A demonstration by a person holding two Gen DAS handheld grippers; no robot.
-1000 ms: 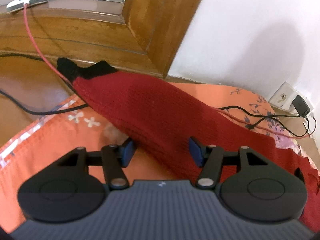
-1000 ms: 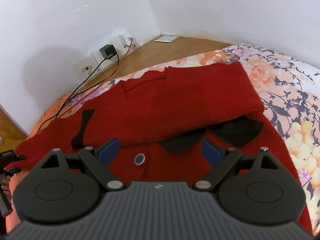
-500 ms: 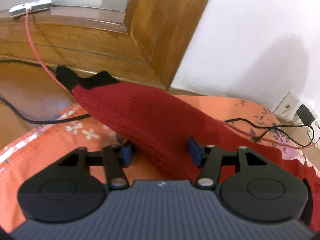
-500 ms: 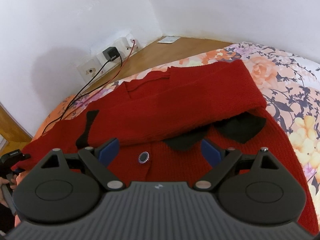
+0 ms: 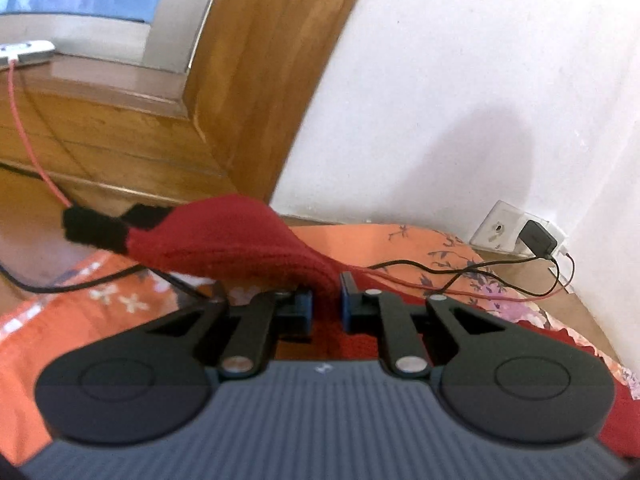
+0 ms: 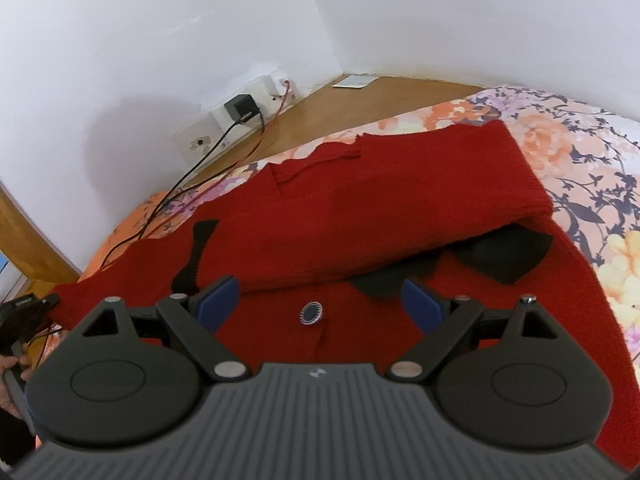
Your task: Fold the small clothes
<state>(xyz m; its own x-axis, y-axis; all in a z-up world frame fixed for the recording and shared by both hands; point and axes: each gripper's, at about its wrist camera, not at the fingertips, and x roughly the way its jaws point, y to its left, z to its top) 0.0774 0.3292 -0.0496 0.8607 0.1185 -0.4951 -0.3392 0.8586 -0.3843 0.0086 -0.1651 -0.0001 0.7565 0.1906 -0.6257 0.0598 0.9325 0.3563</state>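
Observation:
A red knit cardigan (image 6: 360, 216) with black trim lies spread on a floral bedsheet (image 6: 580, 152). One sleeve is folded across its body, its black cuff (image 6: 504, 252) at the right. A dark round button (image 6: 311, 314) sits between my right gripper's fingers. My right gripper (image 6: 320, 300) is open and empty just above the cardigan's front. My left gripper (image 5: 326, 294) is shut on the other red sleeve (image 5: 240, 240) and holds it up off the bed; the sleeve's black cuff (image 5: 96, 226) hangs out to the left. The left gripper also shows in the right wrist view (image 6: 28, 308).
Black and red cables (image 5: 460, 276) run over the sheet to a wall socket with a charger (image 5: 536, 236). A wooden window frame (image 5: 248, 80) and sill stand to the left. White walls (image 6: 440, 12) meet in a corner behind the bed, with wooden floor (image 6: 380, 96) between.
My left gripper has closed on the red sleeve and lifted it, so the sleeve now bunches and arches above the sheet. My right gripper has stayed open and has barely moved.

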